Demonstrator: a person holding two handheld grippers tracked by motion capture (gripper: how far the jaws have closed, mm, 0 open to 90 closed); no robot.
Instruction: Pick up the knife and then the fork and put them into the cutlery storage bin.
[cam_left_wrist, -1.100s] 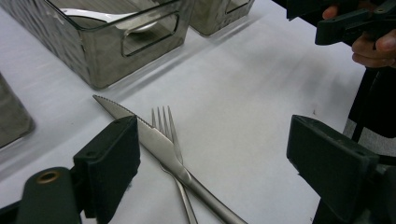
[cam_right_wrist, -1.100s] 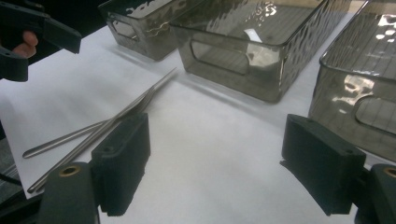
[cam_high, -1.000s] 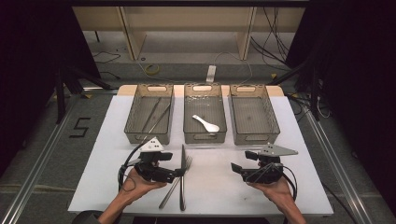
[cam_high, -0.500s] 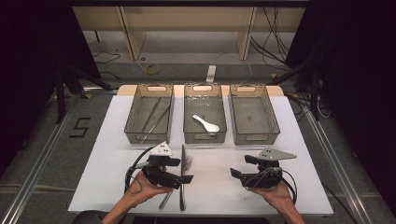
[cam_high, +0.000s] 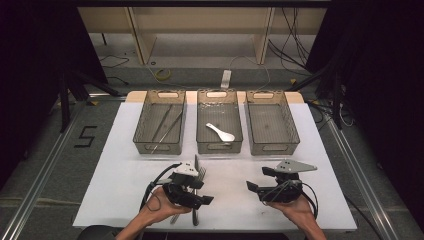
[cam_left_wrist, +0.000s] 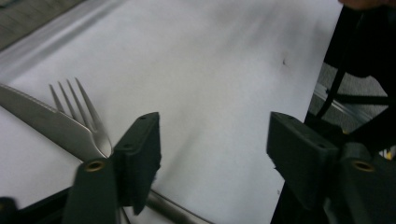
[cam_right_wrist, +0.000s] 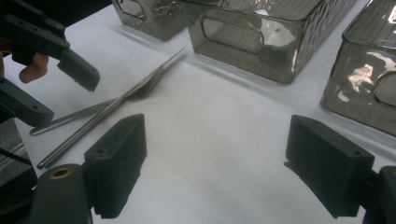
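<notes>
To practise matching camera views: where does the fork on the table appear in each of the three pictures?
High view: the fork lies low and left of centre, its tines showing beside the left gripper.
Left gripper view: at the left edge, tines up, next to the knife.
Right gripper view: upper left, crossing the knife.
Shared landmark: the white table.

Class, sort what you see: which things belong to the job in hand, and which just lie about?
In the job: left gripper, jaws just been closing, nothing between them; fork; knife.
Lying about: three bins; spoon; right gripper, open.
</notes>
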